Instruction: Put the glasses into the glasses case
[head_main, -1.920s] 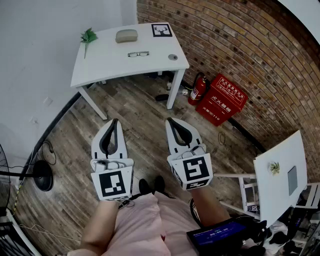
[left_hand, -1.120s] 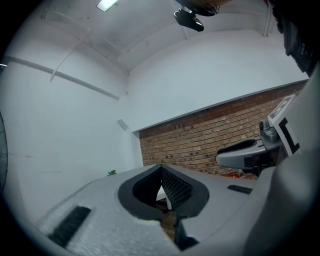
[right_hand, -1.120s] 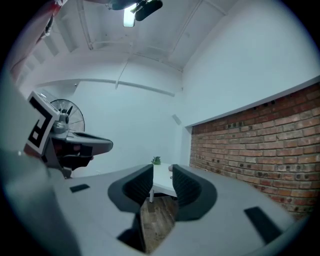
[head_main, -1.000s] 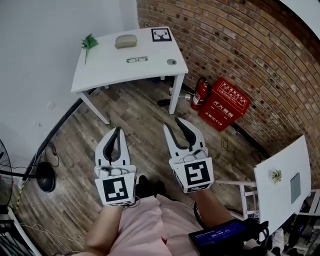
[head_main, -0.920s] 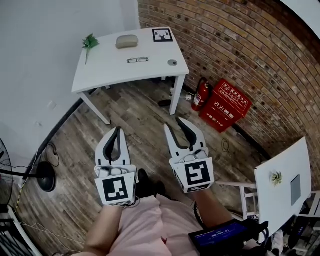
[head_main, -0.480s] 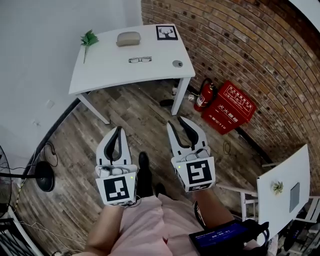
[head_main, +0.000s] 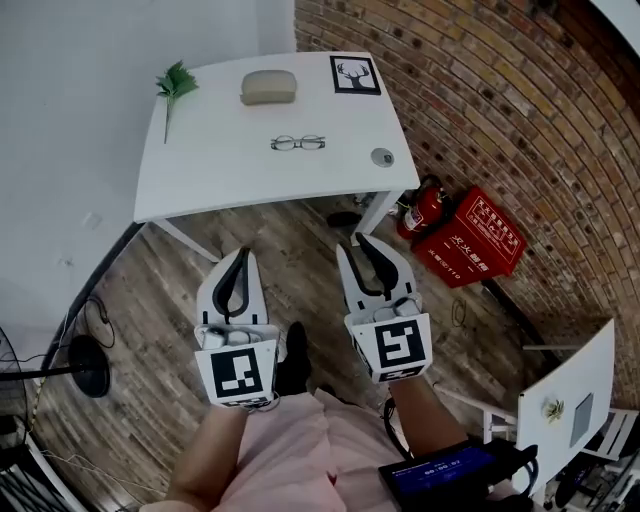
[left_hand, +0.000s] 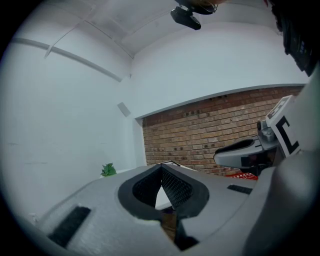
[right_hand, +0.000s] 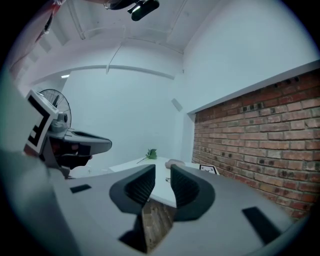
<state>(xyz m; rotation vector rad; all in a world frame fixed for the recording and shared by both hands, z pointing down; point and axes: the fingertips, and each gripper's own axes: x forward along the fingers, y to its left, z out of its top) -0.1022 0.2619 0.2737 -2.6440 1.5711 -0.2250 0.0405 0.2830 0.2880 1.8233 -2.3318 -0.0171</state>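
On the white table (head_main: 210, 175) ahead lie the thin-framed glasses (head_main: 297, 143). The grey-beige glasses case (head_main: 268, 87) rests closed behind them, near the wall. Both grippers hang in the air over the wooden floor, short of the table's front edge and apart from everything. My left gripper (head_main: 240, 256) is shut with its tips meeting and nothing in it. The jaws of my right gripper (head_main: 358, 242) are closing with a narrow gap between them and nothing inside. In the right gripper view the case (right_hand: 175, 163) shows beyond the right gripper (right_hand: 162, 172).
A green sprig (head_main: 176, 82) lies at the table's back left, a deer marker card (head_main: 355, 75) at the back right, a small round object (head_main: 381, 157) near the right edge. A fire extinguisher (head_main: 425, 208) and red box (head_main: 470, 238) stand by the brick wall. A fan base (head_main: 88, 352) sits left.
The table has come nearer and larger in the head view as both grippers moved towards it. The right gripper's jaws have narrowed. The glasses and case have not moved.
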